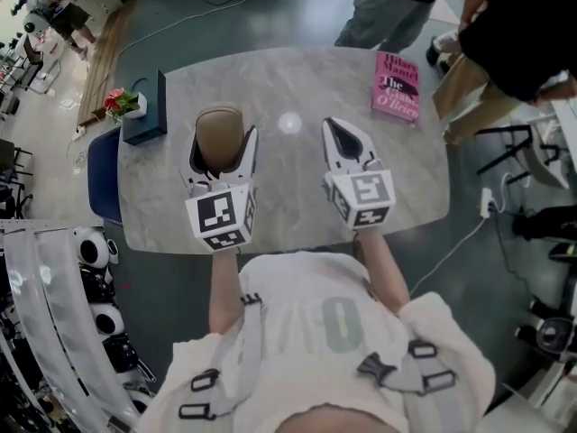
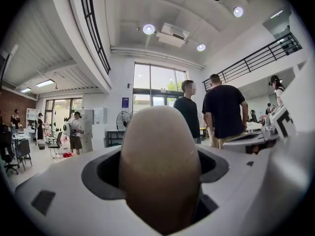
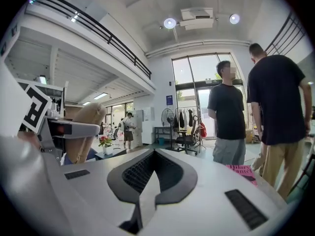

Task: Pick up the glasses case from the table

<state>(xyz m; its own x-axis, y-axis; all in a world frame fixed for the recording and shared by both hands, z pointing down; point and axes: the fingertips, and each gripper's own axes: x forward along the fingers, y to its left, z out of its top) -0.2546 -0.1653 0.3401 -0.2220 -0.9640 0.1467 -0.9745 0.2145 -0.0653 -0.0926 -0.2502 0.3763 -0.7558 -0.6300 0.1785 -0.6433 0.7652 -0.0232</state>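
Left claw [image 1: 222, 148] is clenched on the tan, smooth, round-ended glasses case [image 1: 221, 132], its two white jaws pressing the case's sides. In the left gripper view the case fills the gap between the jaws and its domed end sticks out past them. It is held over the left part of the pale grey, marble-patterned table [image 1: 297, 84], with its free end pointing away from the person. In the right gripper view it shows beside the left claw's marker cube, against the room behind it.

Right claw [image 1: 339, 133] is closed with nothing in it: its jaws meet along a thin seam between the black ribbed pads [image 3: 140, 170]. It hangs over the middle of the table, just beside the left claw and level with it.

A pink paperback book [image 1: 396, 85] lies flat near the table's far right corner, well apart from both claws. At the far left edge stands a dark blue box [image 1: 146, 114], and touching it is a small white pot of red flowers [image 1: 121, 103]. A blue chair [image 1: 101, 177] is tucked against the left side. Two people in dark shirts [image 3: 248, 107] stand beyond the far right edge of the table
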